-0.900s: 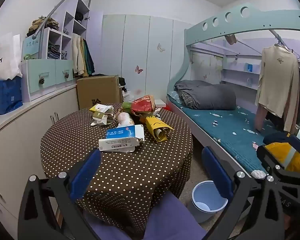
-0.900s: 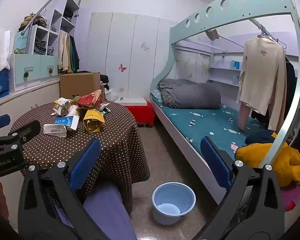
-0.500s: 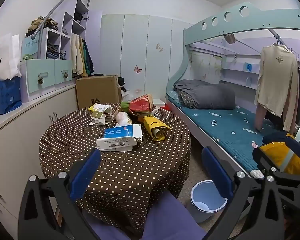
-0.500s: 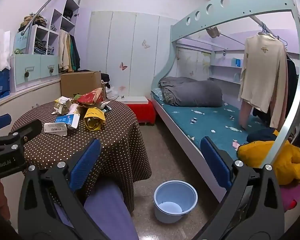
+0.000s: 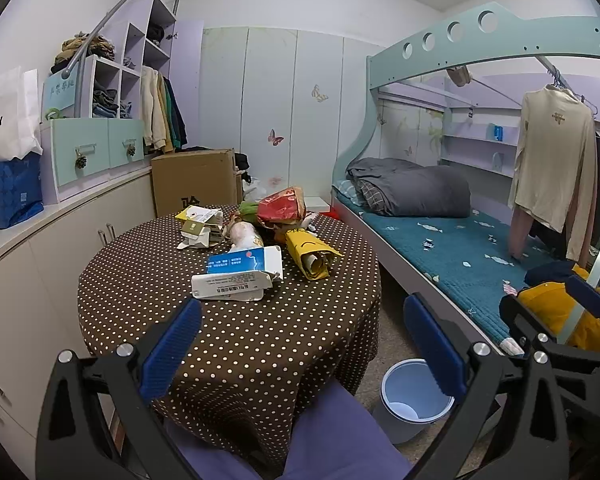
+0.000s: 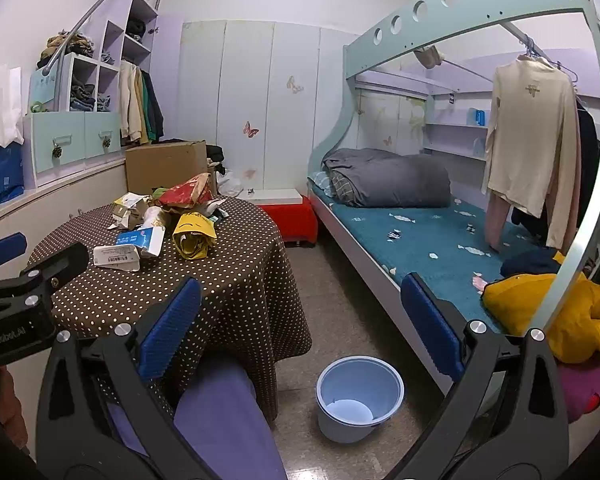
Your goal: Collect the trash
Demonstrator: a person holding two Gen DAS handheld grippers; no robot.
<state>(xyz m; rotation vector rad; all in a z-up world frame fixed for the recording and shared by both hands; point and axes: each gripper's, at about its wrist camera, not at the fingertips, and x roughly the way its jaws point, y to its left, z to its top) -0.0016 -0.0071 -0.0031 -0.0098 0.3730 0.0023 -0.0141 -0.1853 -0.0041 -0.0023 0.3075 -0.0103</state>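
Left wrist view gives me my left claw (image 5: 302,340) with its jaws spread wide and nothing between them, hanging above the near edge of the round desk (image 5: 140,280). Trash lies heaped toward the desk's far side: a white and blue carton (image 5: 236,276), a yellow wrapper (image 5: 310,254), a red bag (image 5: 282,208). My right claw (image 6: 300,332) is equally wide and empty. A blue bin (image 6: 360,396) stands on the floor between desk and bed (image 6: 420,240).

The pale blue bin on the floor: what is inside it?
The pale blue bin looks empty: only its smooth inner wall and light bottom show, no trash. In the left wrist view the left gripper's finger covers part of its rim.
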